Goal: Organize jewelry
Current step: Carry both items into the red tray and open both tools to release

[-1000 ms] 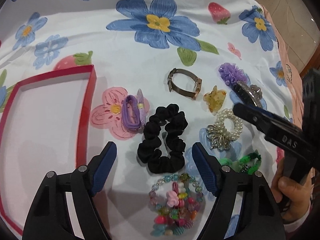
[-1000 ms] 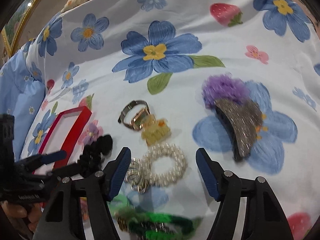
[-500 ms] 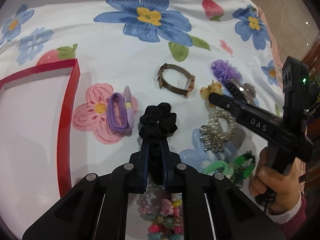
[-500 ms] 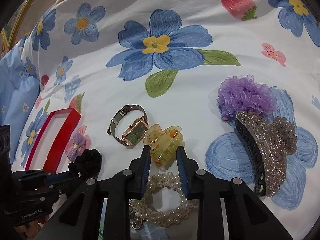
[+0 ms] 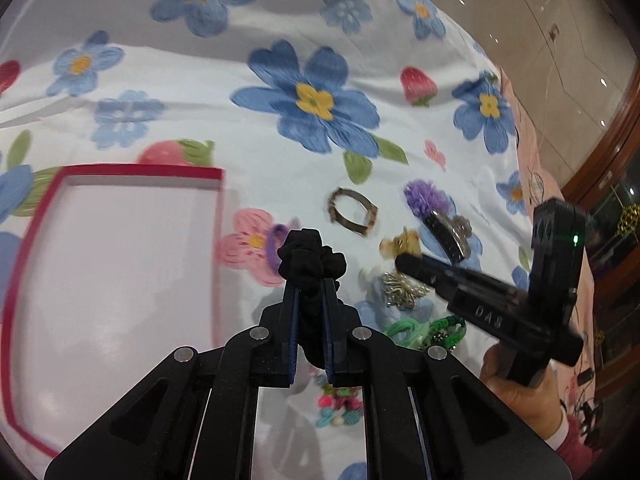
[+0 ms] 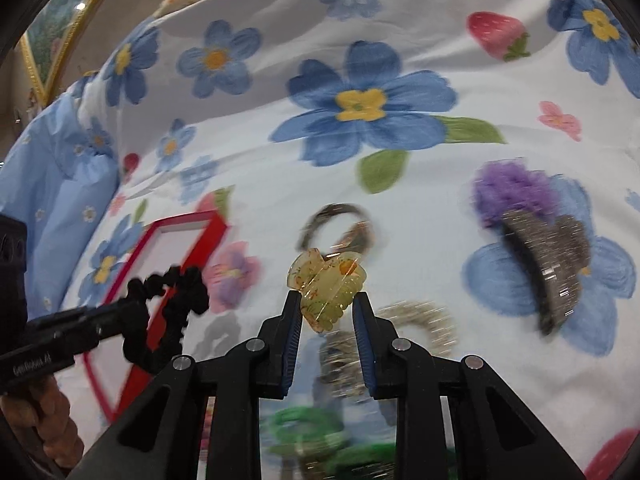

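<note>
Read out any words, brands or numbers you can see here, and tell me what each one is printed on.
"DAS": embossed on the side of the right hand-held gripper, seen from the left wrist.
White lettering on the left hand-held gripper, seen from the right wrist: too blurred to read.
Nothing else carries text.

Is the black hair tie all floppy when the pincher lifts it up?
Probably, yes. The black hair tie droops in a loose loop below the left gripper, so it looks soft and light. Its bunched cloth squashes between the fingers, so it likely won't slip.
</note>
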Demonstrator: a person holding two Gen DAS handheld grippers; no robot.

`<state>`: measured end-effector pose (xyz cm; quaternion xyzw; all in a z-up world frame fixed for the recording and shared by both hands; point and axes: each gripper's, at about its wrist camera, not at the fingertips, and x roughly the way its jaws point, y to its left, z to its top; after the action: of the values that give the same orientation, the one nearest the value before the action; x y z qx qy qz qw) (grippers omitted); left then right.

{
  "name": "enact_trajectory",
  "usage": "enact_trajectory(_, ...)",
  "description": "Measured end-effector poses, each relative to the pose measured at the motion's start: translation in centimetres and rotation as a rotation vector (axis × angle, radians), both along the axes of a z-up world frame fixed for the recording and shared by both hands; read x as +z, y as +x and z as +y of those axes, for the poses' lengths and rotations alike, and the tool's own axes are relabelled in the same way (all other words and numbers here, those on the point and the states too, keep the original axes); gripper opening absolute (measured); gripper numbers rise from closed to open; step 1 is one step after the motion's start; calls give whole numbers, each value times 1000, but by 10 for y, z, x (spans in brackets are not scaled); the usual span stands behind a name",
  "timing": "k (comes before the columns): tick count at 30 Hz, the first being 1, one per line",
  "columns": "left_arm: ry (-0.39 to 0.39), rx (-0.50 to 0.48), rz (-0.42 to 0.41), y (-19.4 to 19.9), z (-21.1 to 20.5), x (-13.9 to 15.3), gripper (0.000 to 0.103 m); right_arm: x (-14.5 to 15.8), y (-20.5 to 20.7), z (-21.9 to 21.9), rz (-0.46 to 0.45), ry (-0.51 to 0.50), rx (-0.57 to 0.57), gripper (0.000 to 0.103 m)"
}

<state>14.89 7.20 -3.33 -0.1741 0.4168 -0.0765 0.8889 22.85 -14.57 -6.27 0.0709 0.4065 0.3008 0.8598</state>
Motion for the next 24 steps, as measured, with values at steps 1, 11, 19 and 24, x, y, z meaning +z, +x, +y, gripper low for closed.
enact_trajectory(1, 2, 13, -4, -3, 6, 2, 8, 1, -3, 6, 0, 5, 11, 26)
enact_trajectory(11, -16, 136, -1, -30, 69, 0, 8, 12, -28, 76, -5, 35, 146, 26)
enact_trajectory(19, -23, 218, 9, -36, 112, -10, 8, 19, -34, 134, -15, 32, 253, 26)
enact_trajectory(24, -42, 259, 39, -28, 140, -27, 8, 14, -31, 174, -15, 19, 330, 26)
